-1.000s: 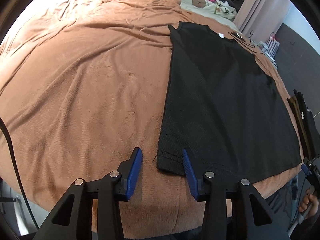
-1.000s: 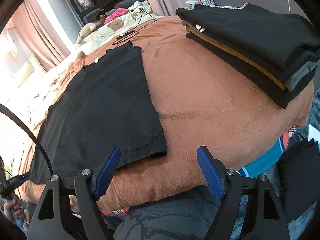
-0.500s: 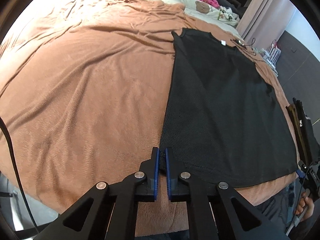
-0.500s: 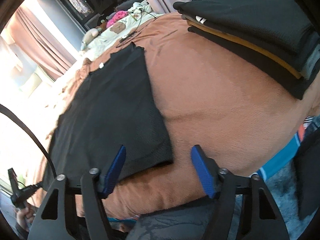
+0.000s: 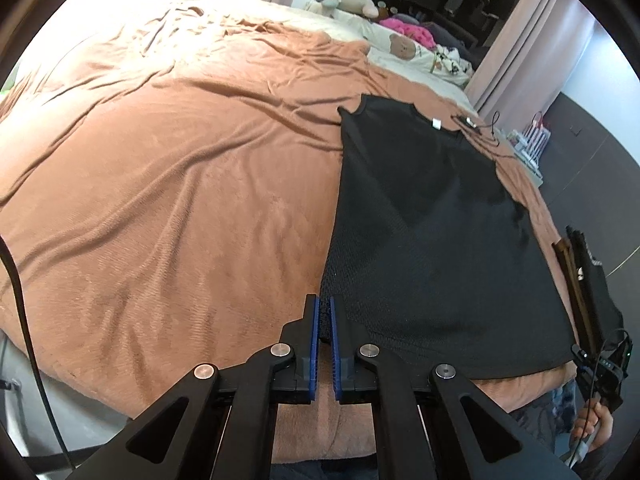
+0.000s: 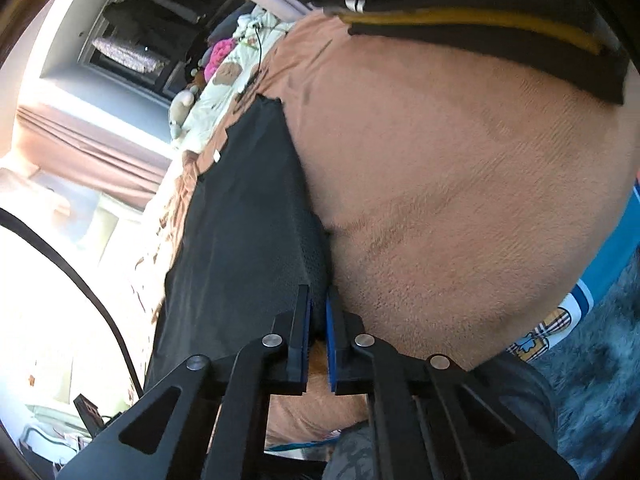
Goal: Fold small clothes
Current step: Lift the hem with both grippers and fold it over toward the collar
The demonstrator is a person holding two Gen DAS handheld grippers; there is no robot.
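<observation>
A black mesh shirt (image 5: 432,216) lies flat on the brown blanket (image 5: 180,184), folded lengthwise, with its neck and white tag at the far end. My left gripper (image 5: 324,307) is shut on the shirt's near left hem corner, which is lifted slightly. In the right wrist view the same shirt (image 6: 240,220) runs away from me. My right gripper (image 6: 318,304) is shut on its near right hem corner and is rolled to one side. At the right edge of the left wrist view a hand (image 5: 596,428) holds the other gripper.
A stack of folded dark clothes (image 6: 480,12) sits on the blanket to the right of the shirt. Pillows and soft toys (image 5: 404,44) lie at the head of the bed. A black cable (image 5: 480,128) rests beyond the shirt's neck.
Both grippers closed on the shirt's near hem corners, the left first, then the right. The left rose a little. The right moved in toward the shirt and rolled.
</observation>
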